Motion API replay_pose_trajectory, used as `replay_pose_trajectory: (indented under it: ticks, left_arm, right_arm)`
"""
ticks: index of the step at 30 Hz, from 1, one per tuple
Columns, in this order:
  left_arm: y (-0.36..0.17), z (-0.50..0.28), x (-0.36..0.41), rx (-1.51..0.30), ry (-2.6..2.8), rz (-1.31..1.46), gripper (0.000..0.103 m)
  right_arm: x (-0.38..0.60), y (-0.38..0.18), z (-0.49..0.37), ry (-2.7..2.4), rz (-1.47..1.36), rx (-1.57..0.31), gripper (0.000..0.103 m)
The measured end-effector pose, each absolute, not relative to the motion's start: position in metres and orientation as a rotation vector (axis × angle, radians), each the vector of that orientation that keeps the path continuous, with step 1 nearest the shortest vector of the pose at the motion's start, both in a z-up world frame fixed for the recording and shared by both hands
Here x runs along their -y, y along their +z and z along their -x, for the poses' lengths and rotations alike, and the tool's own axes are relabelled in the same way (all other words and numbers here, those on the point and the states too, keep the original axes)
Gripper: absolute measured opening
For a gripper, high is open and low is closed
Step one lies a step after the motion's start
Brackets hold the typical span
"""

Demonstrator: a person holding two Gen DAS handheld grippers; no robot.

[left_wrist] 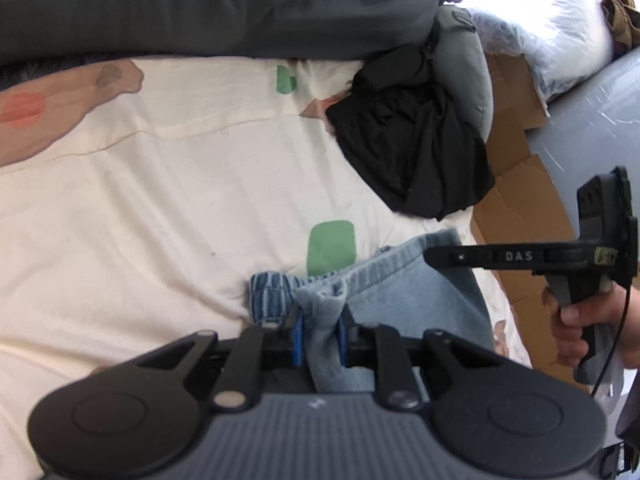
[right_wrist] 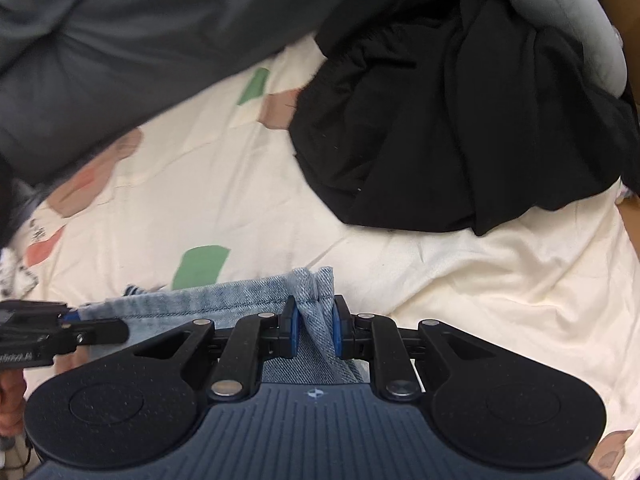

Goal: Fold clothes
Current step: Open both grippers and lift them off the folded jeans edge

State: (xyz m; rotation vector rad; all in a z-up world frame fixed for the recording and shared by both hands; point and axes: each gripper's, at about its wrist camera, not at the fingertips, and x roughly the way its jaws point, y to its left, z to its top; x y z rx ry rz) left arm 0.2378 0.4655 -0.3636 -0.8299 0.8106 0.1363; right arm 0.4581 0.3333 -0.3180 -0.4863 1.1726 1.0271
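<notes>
A light blue denim garment point(left_wrist: 396, 288) hangs just above the cream bed sheet point(left_wrist: 160, 200). My left gripper point(left_wrist: 320, 332) is shut on a bunched edge of it, cloth pinched between the blue pads. My right gripper point(right_wrist: 314, 328) is shut on another bunched edge of the same denim garment point(right_wrist: 208, 300), which stretches off to the left. In the left wrist view the right gripper point(left_wrist: 434, 257) comes in from the right, held by a hand point(left_wrist: 576, 320). In the right wrist view the left gripper point(right_wrist: 100, 326) shows at the left edge.
A crumpled black garment point(left_wrist: 412, 140) point(right_wrist: 460, 120) lies farther back on the sheet beside a grey pillow point(left_wrist: 464, 72). A dark grey duvet point(left_wrist: 200, 4) runs along the far side. Cardboard point(left_wrist: 516, 184) and a white plastic bag point(left_wrist: 552, 28) lie to the right of the bed.
</notes>
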Motion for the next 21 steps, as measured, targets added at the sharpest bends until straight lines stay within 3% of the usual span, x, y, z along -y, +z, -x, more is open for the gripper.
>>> replay_pose_trajectory:
  ticks: [3, 6, 12, 16, 19, 21]
  left_arm:
    - [-0.364, -0.240, -0.466, -0.811, 0.131, 0.819, 0.018]
    - [-0.360, -0.239, -0.468, -0.814, 0.108, 0.812, 0.020]
    - [-0.331, -0.221, -0.471, -0.778, 0.118, 0.735, 0.024]
    - [-0.306, -0.216, -0.473, -0.729, 0.109, 0.715, 0.024]
    - [-0.294, -0.225, -0.462, -0.724, 0.055, 0.659, 0.020]
    - [-0.291, -0.232, -0.454, -0.732, 0.025, 0.629, 0.019]
  right_arm:
    - [-0.335, -0.325, -0.460, 1.000, 0.479, -1.171, 0.018]
    - [-0.331, -0.323, -0.463, 0.946, 0.444, -1.177, 0.027]
    - [-0.302, -0.275, -0.450, 0.920, 0.384, -1.003, 0.041]
    - [-0.280, -0.248, -0.432, 0.897, 0.326, -0.938, 0.040]
    - [-0.276, -0.246, -0.414, 0.926, 0.318, -0.953, 0.027]
    - [-0.278, -0.252, -0.404, 0.935, 0.316, -0.976, 0.027]
